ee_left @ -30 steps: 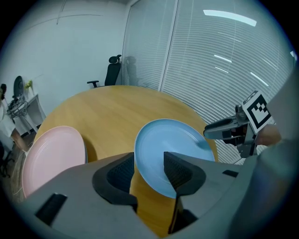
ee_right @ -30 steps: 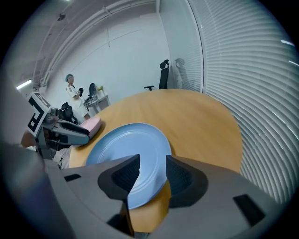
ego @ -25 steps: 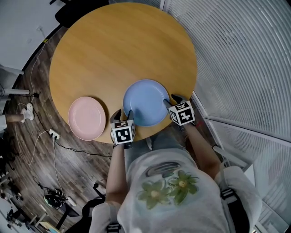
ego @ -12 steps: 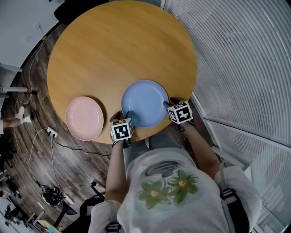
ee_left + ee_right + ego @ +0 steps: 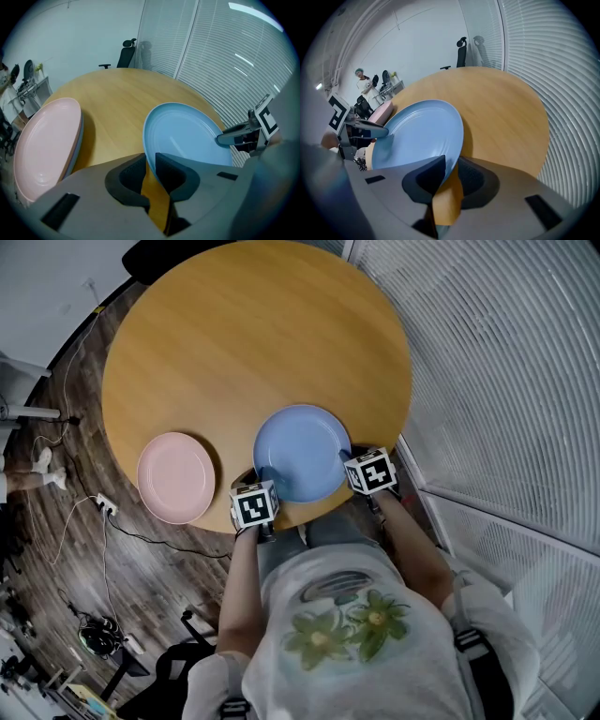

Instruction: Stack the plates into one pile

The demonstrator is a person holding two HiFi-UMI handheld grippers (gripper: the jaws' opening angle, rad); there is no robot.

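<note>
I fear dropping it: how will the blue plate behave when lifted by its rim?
The blue plate looks rigid and probably will not bend. Its smooth, shiny surface may slip. Wide and shallow, it could tilt if held unevenly.

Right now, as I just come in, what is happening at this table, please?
A person holds a pair of tongs in each hand at the round wooden table. The left tongs and the right tongs have just been closing, each on the near rim of the round light-blue plate, which lies flat on the table. The round pink plate lies apart, to its left, untouched. The stacking is not yet done.
</note>
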